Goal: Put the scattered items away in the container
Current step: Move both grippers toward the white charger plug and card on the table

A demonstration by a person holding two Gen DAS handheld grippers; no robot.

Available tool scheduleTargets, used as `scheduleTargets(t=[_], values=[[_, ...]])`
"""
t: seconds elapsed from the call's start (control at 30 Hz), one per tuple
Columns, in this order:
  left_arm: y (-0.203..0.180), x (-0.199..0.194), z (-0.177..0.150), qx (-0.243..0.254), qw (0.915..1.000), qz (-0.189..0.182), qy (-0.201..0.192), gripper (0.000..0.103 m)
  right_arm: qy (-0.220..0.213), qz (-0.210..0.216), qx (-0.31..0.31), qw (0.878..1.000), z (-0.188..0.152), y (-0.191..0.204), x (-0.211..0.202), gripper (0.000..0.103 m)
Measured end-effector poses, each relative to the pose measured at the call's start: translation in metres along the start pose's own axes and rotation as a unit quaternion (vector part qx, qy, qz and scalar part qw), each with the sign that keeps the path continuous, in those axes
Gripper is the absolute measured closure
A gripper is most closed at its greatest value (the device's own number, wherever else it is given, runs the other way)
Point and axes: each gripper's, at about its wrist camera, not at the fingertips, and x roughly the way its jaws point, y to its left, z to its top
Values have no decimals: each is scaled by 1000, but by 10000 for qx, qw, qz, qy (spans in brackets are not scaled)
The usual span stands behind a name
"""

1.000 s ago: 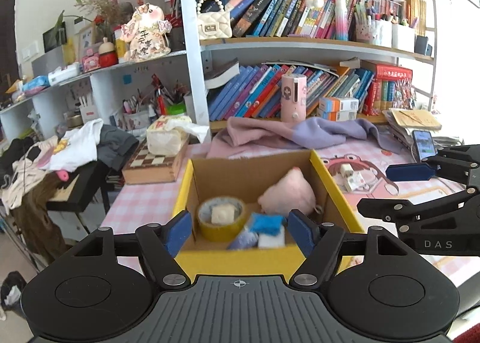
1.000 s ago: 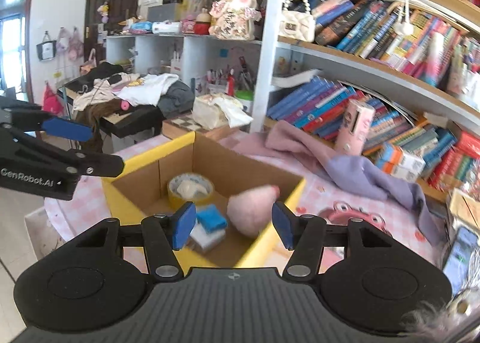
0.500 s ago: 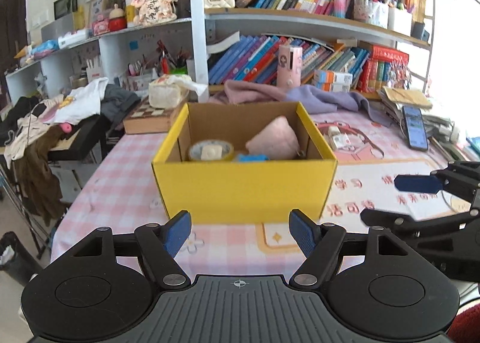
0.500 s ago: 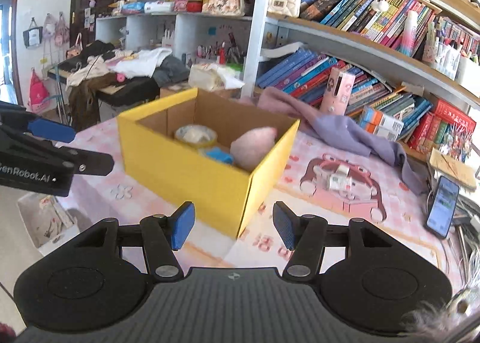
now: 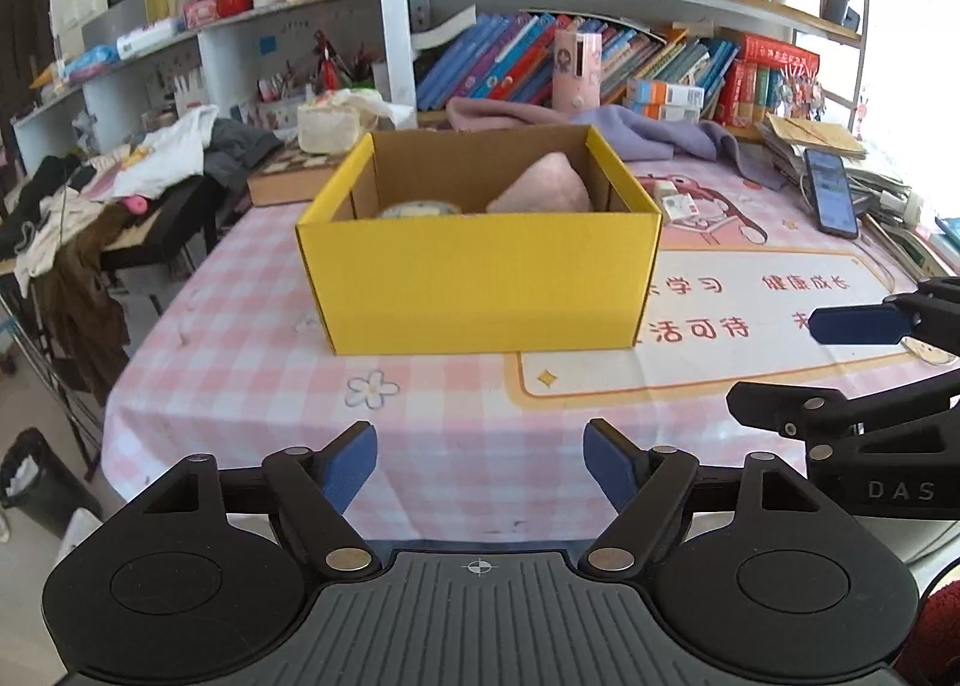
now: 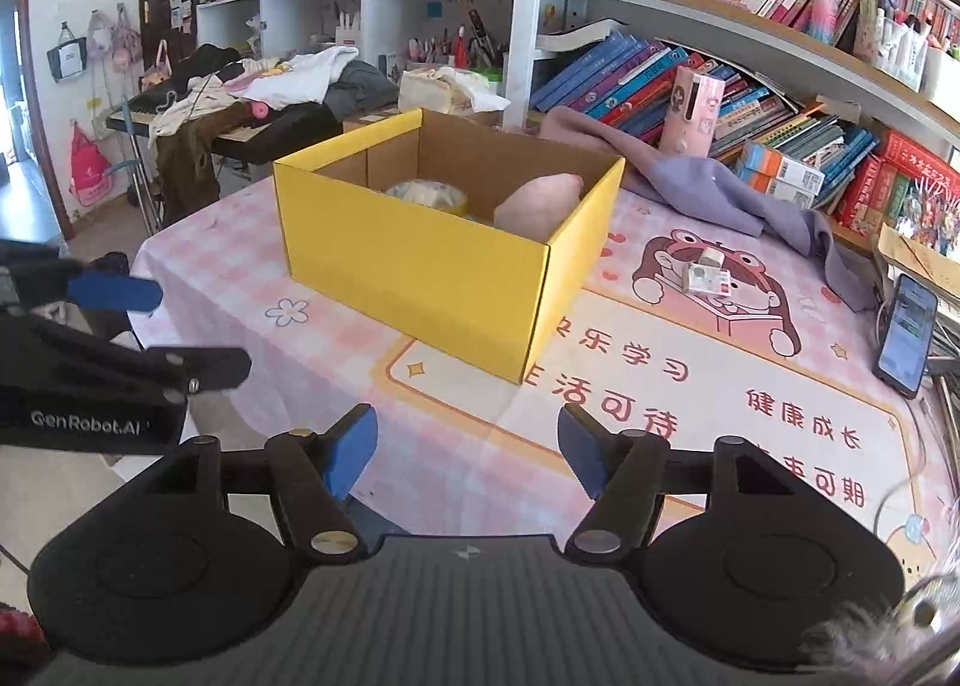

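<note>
A yellow box [image 5: 480, 278] sits mid-worktop [image 5: 252, 362] holding a pink pouch [image 5: 543, 194] and a tape roll [image 6: 427, 193]. Both the left gripper [image 5: 480, 464] and right gripper [image 6: 467, 455] hang empty near the worktop's front edge, fingers apart and opening. A small packet [image 6: 708, 278] lies on the mat beside the box; a careless reach for it could knock the phone [image 6: 907, 332] or shove the light cardboard box.
</note>
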Motion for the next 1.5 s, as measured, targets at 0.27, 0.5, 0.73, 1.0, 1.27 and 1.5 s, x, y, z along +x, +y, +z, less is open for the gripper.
scheduleTargets(t=[0.27,0.5,0.73,1.0,1.27,1.5], values=[[-14,6,3,141,9996,-252,13,17,54,-224,87,9997,-5,-11,-8,26],[-31,15,5,315,9984,-450,134,14,169,-405,291,9986,-14,-28,-8,24],[-44,28,9,347,9976,-512,298,14,278,-439,396,9979,-19,-42,-3,23],[-75,43,19,631,9946,-722,396,14,386,-616,673,9951,-23,-75,3,23],[-118,57,30,1126,9878,-1025,325,14,396,-919,970,9902,-28,-118,4,23],[-161,70,39,1609,9775,-1345,245,14,319,-1017,1111,9881,-30,-151,6,23]])
